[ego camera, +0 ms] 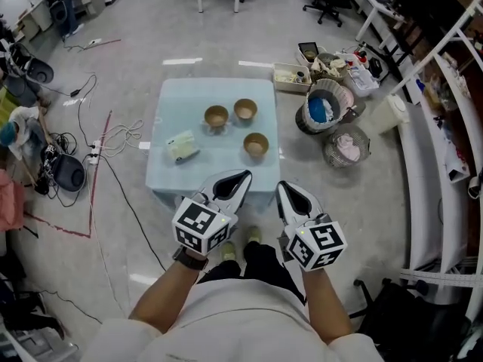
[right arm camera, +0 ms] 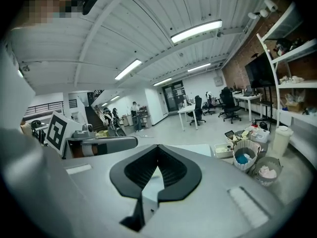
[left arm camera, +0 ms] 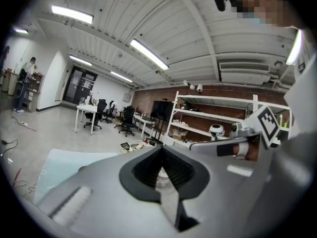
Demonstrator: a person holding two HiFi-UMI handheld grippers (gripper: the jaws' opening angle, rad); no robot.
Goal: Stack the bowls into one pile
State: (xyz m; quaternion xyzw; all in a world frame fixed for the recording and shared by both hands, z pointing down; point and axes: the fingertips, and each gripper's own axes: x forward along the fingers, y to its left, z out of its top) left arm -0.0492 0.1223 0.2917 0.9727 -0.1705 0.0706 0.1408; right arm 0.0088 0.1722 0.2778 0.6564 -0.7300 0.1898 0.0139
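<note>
Bowls (ego camera: 245, 110) lie well beyond left gripper (ego camera: 246, 176) and right gripper (ego camera: 281, 187), fingers together.

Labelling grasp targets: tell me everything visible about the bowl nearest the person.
The nearest bowl is small, round and tan-brown; it looks like wood or bamboo. It stands upright, mouth up, seemingly empty, on the right near part of the pale blue table, apart from the left bowl and the far bowl. Only the table touches it.
</note>
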